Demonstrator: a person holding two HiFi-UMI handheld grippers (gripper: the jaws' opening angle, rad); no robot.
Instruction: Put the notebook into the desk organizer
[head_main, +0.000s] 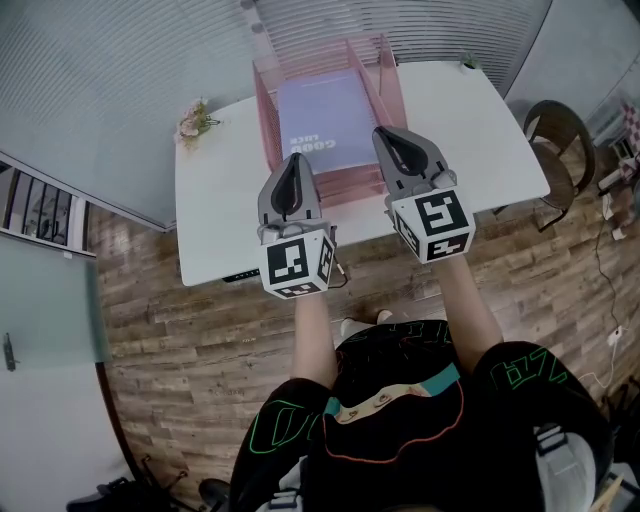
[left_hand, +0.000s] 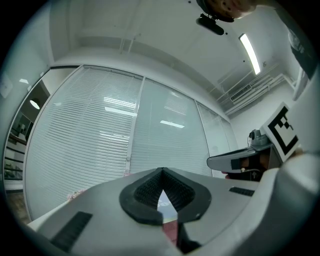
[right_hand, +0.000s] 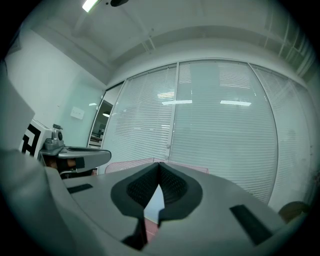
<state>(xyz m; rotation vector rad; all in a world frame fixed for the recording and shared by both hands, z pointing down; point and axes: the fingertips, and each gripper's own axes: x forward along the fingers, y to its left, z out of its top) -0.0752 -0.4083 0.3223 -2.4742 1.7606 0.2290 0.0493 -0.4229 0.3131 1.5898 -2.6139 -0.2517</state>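
Observation:
A lilac notebook lies flat inside the pink mesh desk organizer at the back middle of the white table. My left gripper hovers over the organizer's front left, shut and holding nothing. My right gripper hangs over the front right corner of the organizer, shut and empty too. In the left gripper view the jaws meet at the tips, with a bit of pink mesh below them. The right gripper view shows shut jaws and the organizer's rim behind.
A small bunch of pink flowers sits at the table's back left corner. A dark chair stands to the right of the table. Frosted glass walls with blinds rise behind the table. Wooden floor lies in front.

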